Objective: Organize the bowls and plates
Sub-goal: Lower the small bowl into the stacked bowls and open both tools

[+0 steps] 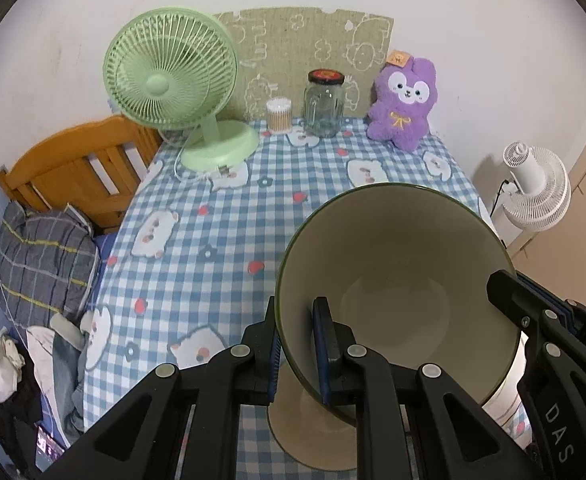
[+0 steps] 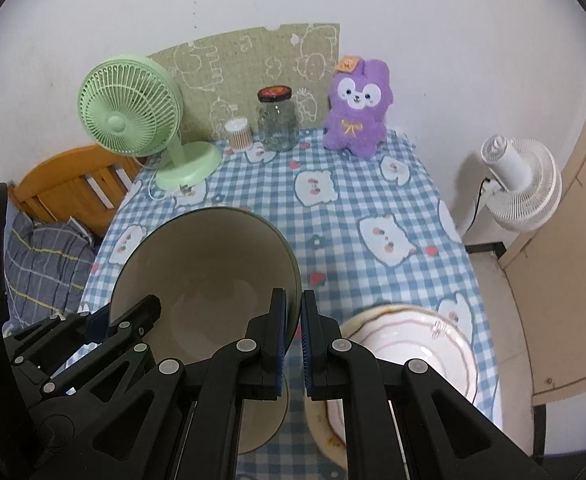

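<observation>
- Here left gripper [image 1: 297, 344] clamped tight on bowl [image 1: 397, 280] left rim, right gripper [image 2: 292, 336] clamped on its right rim.
- Bowl tilted, lifted above checked tablecloth [image 1: 221, 248].
- Beige disc under bowl, unclear what.
- White plate [image 2: 413, 356] just right of bowl, on cloth.

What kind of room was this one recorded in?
Probably a small bedroom: a wooden bed frame with bedding sits beside the checked-cloth table, which holds a plush toy and desk fan.
</observation>
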Demonstrator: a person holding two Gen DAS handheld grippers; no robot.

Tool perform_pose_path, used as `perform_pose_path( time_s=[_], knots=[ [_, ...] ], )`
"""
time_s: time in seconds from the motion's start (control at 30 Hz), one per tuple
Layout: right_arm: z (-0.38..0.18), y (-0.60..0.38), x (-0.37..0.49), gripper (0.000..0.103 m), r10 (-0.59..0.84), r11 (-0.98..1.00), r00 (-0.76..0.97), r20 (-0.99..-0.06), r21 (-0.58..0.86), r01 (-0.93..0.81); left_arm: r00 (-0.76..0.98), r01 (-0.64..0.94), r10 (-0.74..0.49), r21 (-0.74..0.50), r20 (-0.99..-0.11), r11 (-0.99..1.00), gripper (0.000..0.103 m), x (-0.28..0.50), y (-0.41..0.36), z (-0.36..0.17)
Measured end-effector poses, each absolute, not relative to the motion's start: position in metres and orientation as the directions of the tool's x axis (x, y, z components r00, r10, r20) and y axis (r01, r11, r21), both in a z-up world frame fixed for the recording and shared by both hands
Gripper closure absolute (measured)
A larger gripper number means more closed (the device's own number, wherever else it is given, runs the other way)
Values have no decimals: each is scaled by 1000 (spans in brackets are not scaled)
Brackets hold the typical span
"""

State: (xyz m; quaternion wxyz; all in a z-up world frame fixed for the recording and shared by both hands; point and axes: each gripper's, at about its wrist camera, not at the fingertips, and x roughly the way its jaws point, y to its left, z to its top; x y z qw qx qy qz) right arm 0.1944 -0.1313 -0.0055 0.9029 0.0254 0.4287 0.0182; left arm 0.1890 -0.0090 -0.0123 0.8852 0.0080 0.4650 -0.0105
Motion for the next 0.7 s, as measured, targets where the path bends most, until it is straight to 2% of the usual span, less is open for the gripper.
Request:
perform_pose_path(
  time_s=[0.7],
  knots=[
    [-60, -124, 176, 94, 51, 998, 556, -830, 57, -8, 492, 26, -9, 5, -870, 1000, 91, 165, 1, -64]
  ],
)
